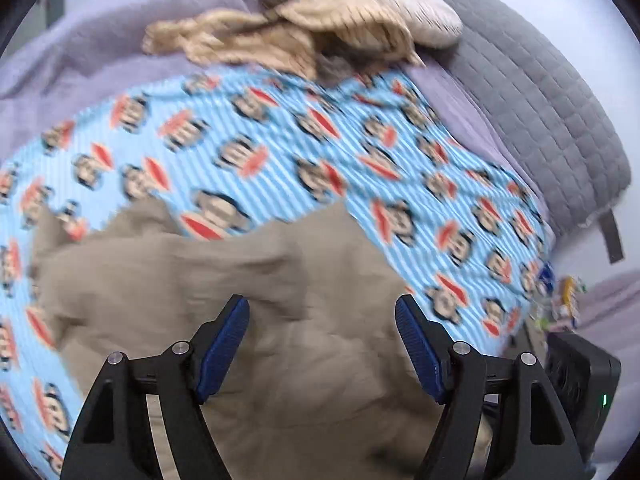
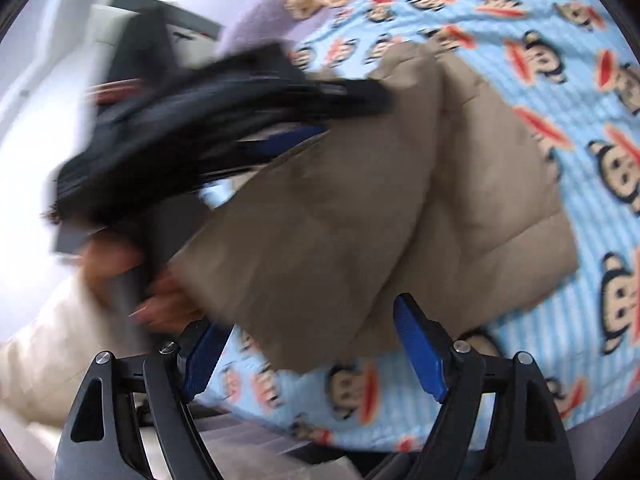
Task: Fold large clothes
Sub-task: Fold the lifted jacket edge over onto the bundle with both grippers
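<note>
While blurred, tan garment [image 1: 280,320] half hidden, both tools apart

Left wrist view: mounted just behind the left claw [image 1: 322,350], aimed steeply down and across the bed toward the grey quilted cover [image 1: 540,92], close above the tan padded garment [image 1: 280,320]. Right wrist view: set behind the right claw [image 2: 310,354], tilted down likewise, near the same garment [image 2: 360,200], catching the left claw [image 2: 240,120] from the side. Shared by both: the tan garment and the blue striped monkey-print blanket [image 1: 280,132] [image 2: 560,80].
</note>
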Available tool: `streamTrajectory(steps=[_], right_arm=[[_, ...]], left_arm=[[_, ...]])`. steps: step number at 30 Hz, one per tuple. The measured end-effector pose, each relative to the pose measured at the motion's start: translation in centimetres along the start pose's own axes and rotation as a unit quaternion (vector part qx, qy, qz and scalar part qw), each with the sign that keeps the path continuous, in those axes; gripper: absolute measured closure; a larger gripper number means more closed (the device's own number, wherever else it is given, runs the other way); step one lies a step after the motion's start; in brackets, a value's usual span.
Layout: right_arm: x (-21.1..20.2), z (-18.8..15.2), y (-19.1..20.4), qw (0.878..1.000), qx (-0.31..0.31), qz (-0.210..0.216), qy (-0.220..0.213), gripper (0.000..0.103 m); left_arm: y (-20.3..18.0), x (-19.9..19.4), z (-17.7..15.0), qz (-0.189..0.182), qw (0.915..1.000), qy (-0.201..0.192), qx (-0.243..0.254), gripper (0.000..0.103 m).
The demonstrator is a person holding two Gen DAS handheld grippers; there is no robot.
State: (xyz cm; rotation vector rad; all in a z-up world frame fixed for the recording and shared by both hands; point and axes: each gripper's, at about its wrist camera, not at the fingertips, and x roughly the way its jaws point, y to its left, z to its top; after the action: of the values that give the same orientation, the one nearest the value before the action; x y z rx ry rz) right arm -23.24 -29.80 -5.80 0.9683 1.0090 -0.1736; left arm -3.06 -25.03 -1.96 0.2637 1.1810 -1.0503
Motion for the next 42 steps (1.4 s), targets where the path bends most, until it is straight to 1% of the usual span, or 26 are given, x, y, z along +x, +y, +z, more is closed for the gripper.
streamTrajectory(steps=[1, 2, 3, 4, 6, 7, 9, 10, 11, 14, 16, 19, 23, 25, 26, 28, 30, 32, 34, 36, 37, 39, 41, 42], right_arm=[[0.2, 0.5, -0.3, 0.999, 0.007, -0.030, -0.010, 0.022], [0.2, 0.9, -0.7, 0.999, 0.014, -0.044, -0.022, 0.047], [0.0, 1.2, -1.4, 0.998, 0.021, -0.056, -0.029, 0.079], [0.0, 1.4, -2.0, 0.997, 0.027, -0.073, -0.028, 0.080], [-0.5, 1.3, -3.2, 0.994, 0.037, -0.094, -0.034, 0.080], [-0.7, 1.1, -3.8, 0.993, 0.039, -0.103, -0.034, 0.080], [-0.9, 1.0, -4.6, 0.992, 0.042, -0.114, -0.034, 0.080], [-1.0, 1.1, -4.9, 0.991, 0.045, -0.119, -0.035, 0.080], [-1.1, 1.0, -5.3, 0.991, 0.048, -0.121, -0.035, 0.080], [-1.1, 0.6, -6.6, 0.990, 0.062, -0.125, -0.034, 0.080], [-1.2, 0.1, -7.7, 0.987, 0.069, -0.140, -0.033, 0.080], [-1.1, -0.1, -10.1, 0.983, 0.095, -0.155, -0.031, 0.080], [-0.6, 0.8, -13.2, 0.979, 0.114, -0.168, -0.032, 0.077], [-0.9, 1.4, -14.3, 0.979, 0.127, -0.160, -0.023, 0.075], [-1.6, 1.7, -14.6, 0.978, 0.136, -0.155, -0.025, 0.075], [-3.3, 2.3, -14.8, 0.976, 0.140, -0.159, -0.042, 0.075], [-5.8, 2.5, -14.6, 0.974, 0.138, -0.164, -0.070, 0.075], [-7.5, 2.7, -14.2, 0.975, 0.132, -0.148, -0.095, 0.075], [-8.4, 3.4, -13.1, 0.981, 0.111, -0.117, -0.108, 0.072], [-7.6, 4.6, -11.8, 0.987, 0.075, -0.101, -0.096, 0.071], [-6.6, 5.0, -11.1, 0.990, 0.054, -0.101, -0.083, 0.071], [-3.6, 5.8, -9.7, 0.992, 0.026, -0.117, -0.044, 0.071], [-1.0, 6.0, -9.9, 0.990, 0.014, -0.140, 0.000, 0.071], [-0.2, 5.6, -10.0, 0.991, 0.016, -0.136, 0.012, 0.071]], left_arm=[[1.2, -0.8, 0.1, 0.027, 0.9995, -0.015, -0.007, 0.027], [2.3, -1.3, 0.2, 0.049, 0.9984, -0.025, -0.017, 0.027], [3.9, -1.5, 0.1, 0.073, 0.9964, -0.031, -0.028, 0.027], [5.3, -1.3, 0.0, 0.098, 0.9942, -0.029, -0.035, 0.027], [7.8, -0.2, -0.6, 0.137, 0.9897, -0.018, -0.038, 0.027], [8.7, 0.6, -0.8, 0.148, 0.9880, -0.008, -0.044, 0.027], [9.8, 2.3, -1.1, 0.142, 0.9875, 0.006, -0.067, 0.027], [9.5, 3.0, -1.1, 0.142, 0.9873, 0.005, -0.071, 0.027], [8.9, 3.7, -1.0, 0.146, 0.9872, 0.005, -0.065, 0.027], [5.5, 6.3, 0.0, 0.157, 0.9872, 0.010, -0.024, 0.027], [3.3, 8.0, 0.6, 0.158, 0.9874, 0.015, 0.003, 0.027], [0.9, 10.3, 1.4, 0.176, 0.9834, 0.021, 0.039, 0.027], [0.3, 12.2, 1.9, 0.192, 0.9800, 0.035, 0.041, 0.027], [0.8, 12.5, 1.9, 0.190, 0.9804, 0.038, 0.035, 0.025], [1.0, 12.7, 1.8, 0.190, 0.9805, 0.039, 0.034, 0.025], [1.3, 12.9, 1.7, 0.190, 0.9803, 0.040, 0.035, 0.025], [1.3, 13.1, 1.5, 0.194, 0.9795, 0.040, 0.037, 0.024], [1.2, 13.4, 1.4, 0.202, 0.9778, 0.041, 0.041, 0.024], [1.0, 13.4, 1.4, 0.206, 0.9766, 0.043, 0.044, 0.024], [1.0, 13.0, 1.5, 0.209, 0.9759, 0.046, 0.041, 0.024], [1.0, 12.5, 1.6, 0.211, 0.9756, 0.049, 0.036, 0.024], [1.1, 11.1, 1.7, 0.204, 0.9772, 0.054, 0.021, 0.024], [1.2, 9.1, 1.3, 0.192, 0.9801, 0.052, 0.010, 0.024], [1.3, 7.9, 0.9, 0.186, 0.9813, 0.049, 0.004, 0.024]])
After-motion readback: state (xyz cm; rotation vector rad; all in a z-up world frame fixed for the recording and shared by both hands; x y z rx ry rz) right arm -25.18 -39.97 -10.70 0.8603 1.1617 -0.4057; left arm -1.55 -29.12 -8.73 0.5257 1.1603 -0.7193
